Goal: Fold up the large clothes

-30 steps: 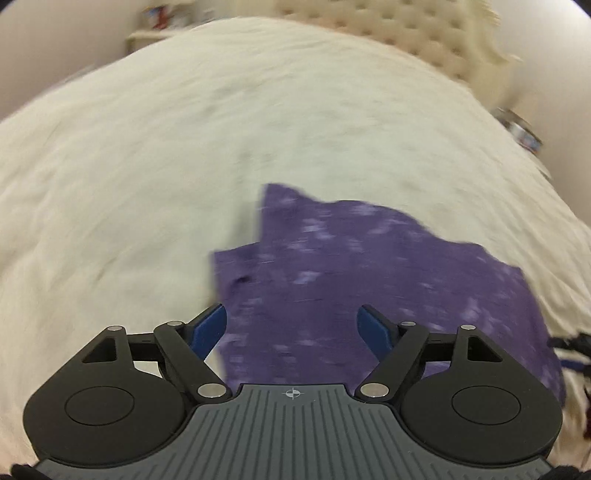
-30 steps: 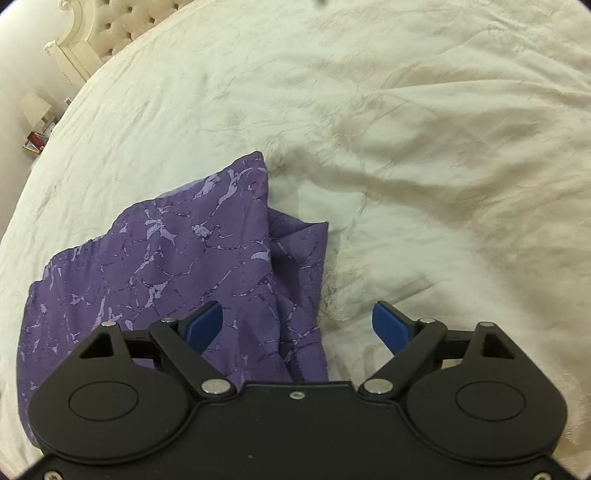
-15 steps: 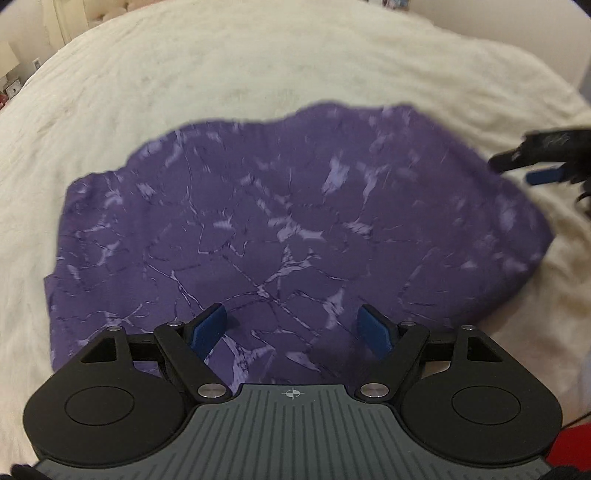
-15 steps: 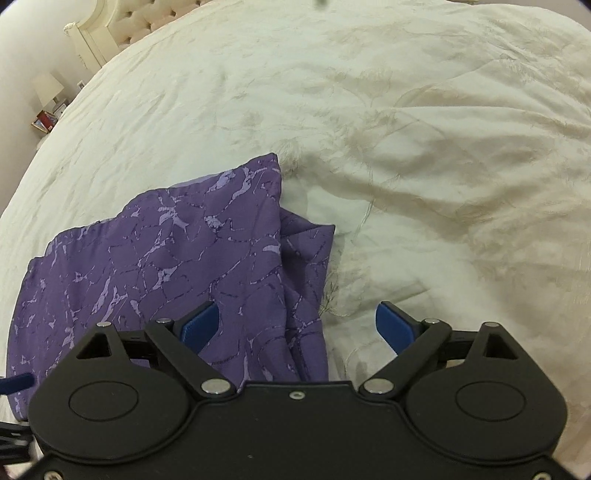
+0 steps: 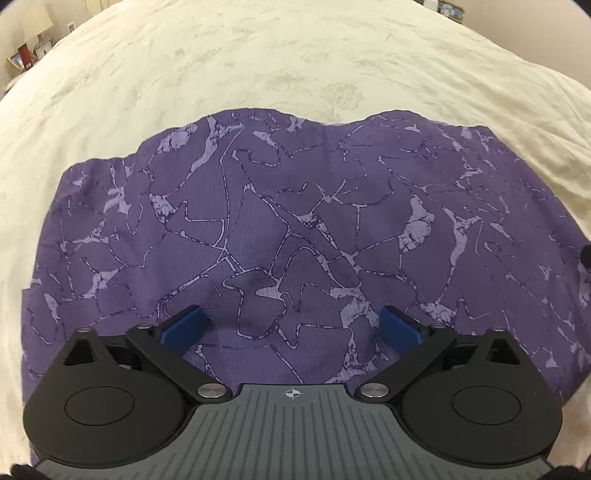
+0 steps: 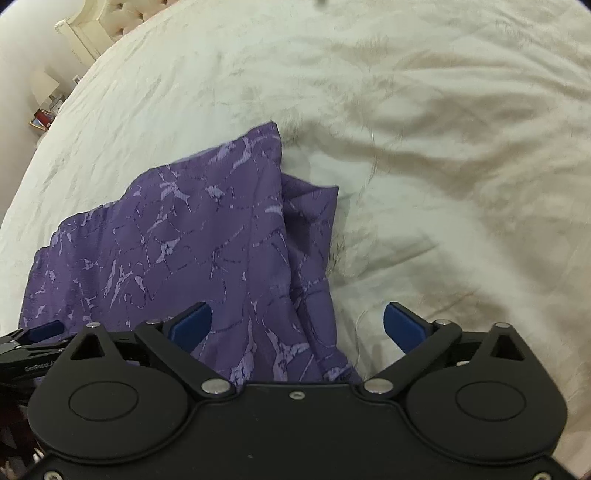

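I see one bed, its cream bedspread point(image 5: 258, 66) filling most of both views, faintly patterned with flowers and creased into soft ridges on the right side of the right wrist view point(image 6: 461, 155). On it lies one garment point(image 5: 295, 229), purple with a pale cracked-marble print. In the left wrist view it spreads flat across the middle, its far edge wavy, its near edge running under my tool. In the right wrist view the same garment point(image 6: 177, 243) sits to the left, with a second layer of cloth showing along its right edge where the fabric is doubled over.

I count two grippers. My left gripper point(image 5: 291, 326) hangs over the near part of the cloth with both blue pads spread wide and nothing between them. My right gripper point(image 6: 295, 326) is just as wide, holding nothing; its left pad is over the garment's right edge, its right pad over bare bedspread. The left tool's tip pokes in at the near left of that view.

Far left, there is one tufted headboard point(image 6: 107, 22), one lamp point(image 5: 37, 24) and a few small framed pictures point(image 5: 16, 61).
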